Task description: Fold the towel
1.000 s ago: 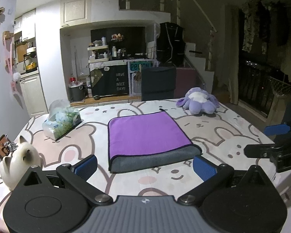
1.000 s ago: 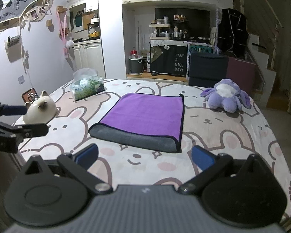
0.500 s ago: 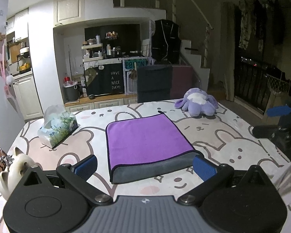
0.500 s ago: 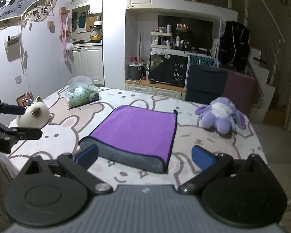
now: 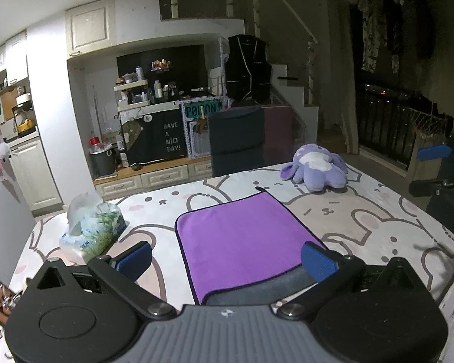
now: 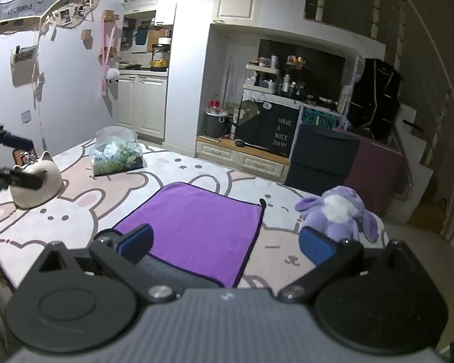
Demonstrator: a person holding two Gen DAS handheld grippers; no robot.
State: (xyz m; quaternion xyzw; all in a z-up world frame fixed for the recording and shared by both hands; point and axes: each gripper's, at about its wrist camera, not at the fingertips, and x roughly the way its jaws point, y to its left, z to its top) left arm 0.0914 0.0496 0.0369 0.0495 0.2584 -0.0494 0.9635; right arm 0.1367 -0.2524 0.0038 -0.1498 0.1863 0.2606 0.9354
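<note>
Towel point(image 5: 242, 239) lies folded (purple side up) between spread left gripper point(image 5: 227, 261) fingers.

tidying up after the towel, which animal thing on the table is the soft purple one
The purple plush toy, lying right of the folded towel. The other animal, a cream cat figurine, is hard and glossy and sits at the table's left edge.

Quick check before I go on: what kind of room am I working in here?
Most likely a small lived-in apartment, an open kitchen and living area. The purple towel lies on a bunny-print tablecloth, with white kitchen cabinets behind, a staircase to an upper level, and a plush toy nearby.
</note>
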